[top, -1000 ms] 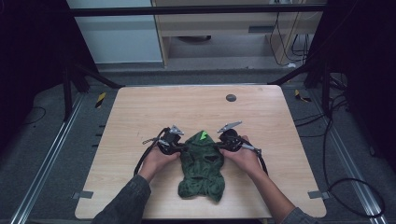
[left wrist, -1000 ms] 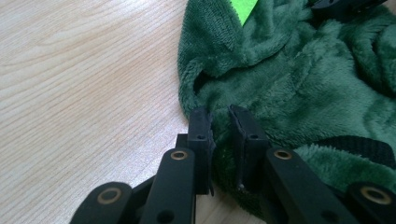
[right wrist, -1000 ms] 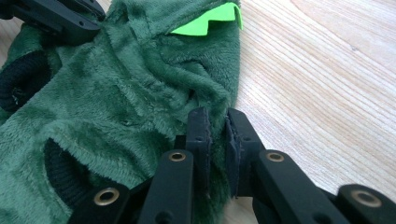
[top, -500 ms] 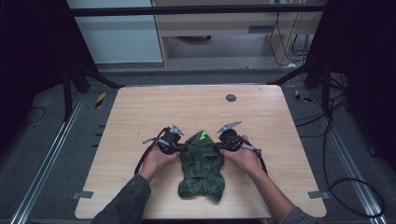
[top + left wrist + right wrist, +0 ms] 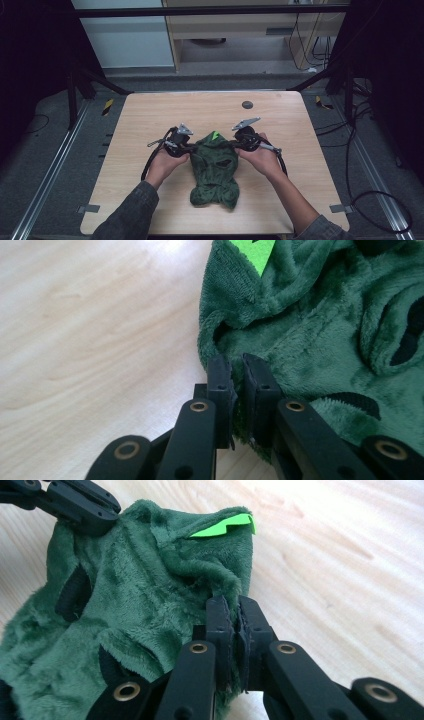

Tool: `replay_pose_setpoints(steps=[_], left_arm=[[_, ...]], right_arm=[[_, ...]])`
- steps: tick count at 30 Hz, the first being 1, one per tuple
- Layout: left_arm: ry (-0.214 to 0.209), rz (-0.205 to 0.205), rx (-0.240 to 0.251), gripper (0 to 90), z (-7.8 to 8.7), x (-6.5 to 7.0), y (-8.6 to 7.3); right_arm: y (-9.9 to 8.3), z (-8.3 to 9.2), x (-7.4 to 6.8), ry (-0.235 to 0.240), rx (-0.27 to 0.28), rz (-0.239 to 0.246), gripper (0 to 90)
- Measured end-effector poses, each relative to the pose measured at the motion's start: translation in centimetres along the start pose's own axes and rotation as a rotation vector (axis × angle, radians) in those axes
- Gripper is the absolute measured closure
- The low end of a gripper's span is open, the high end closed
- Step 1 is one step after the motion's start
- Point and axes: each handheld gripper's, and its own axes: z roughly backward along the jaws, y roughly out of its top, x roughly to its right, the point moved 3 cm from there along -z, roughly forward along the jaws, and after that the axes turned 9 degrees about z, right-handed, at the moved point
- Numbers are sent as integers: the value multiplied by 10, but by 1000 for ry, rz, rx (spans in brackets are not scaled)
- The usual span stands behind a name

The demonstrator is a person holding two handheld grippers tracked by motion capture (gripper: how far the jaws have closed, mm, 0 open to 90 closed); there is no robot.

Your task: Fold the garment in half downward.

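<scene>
I have both grippers clamped on the dark green fleece garment [image 5: 215, 170]. The left gripper [image 5: 238, 374] pinches its edge, with the fabric spreading away to that gripper's right. The right gripper [image 5: 231, 614] has its 2 jaws nearly together on a fold (just below the bright green tag [image 5: 222, 526]), the rest of the garment trailing off to its left over the wooden table [image 5: 150, 115].
</scene>
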Motion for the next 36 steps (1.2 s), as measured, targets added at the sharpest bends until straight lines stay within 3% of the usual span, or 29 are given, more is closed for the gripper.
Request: replay_pose_setpoints(steps=[9, 36], left_arm=[[20, -6, 35, 831, 8, 0, 10], [44, -13, 94, 831, 21, -3, 29]], right_arm=[[14, 10, 6, -12, 26, 12, 854], [30, 21, 14, -37, 61, 19, 854]])
